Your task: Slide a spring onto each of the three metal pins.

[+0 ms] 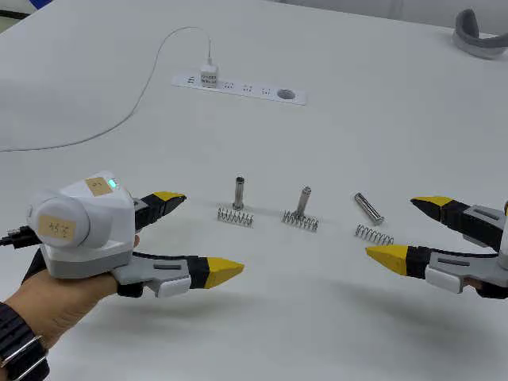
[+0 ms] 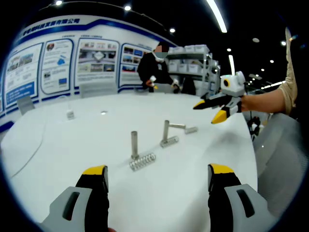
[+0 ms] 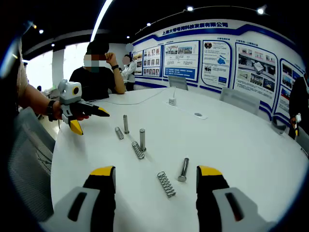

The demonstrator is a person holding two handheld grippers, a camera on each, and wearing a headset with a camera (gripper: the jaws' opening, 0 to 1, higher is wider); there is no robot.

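White tabletop (image 1: 262,317) serves as the work surface, and I note a power strip (image 1: 238,86) with a plugged-in cable (image 1: 135,107) toward its far side. 3 metal pins sit in a row across the middle. The left pin (image 1: 239,193) and the middle pin (image 1: 303,202) stand on end, while the right pin (image 1: 368,208) lies flat on its side. 3 springs lie loose on the table, each still off its pin. The left spring (image 1: 235,215) rests just in front of the left pin's base, and the middle spring (image 1: 300,221) sits likewise at the middle pin's foot. The right spring (image 1: 374,234) is near the fallen pin but apart from it. I record the left gripper (image 1: 213,232) at the left end of the row, jaws spread wide with nothing between them. The right gripper (image 1: 390,227) is at the right end, jaws equally apart and empty. In the right gripper view the lying pin and its spring sit just ahead of those jaws.
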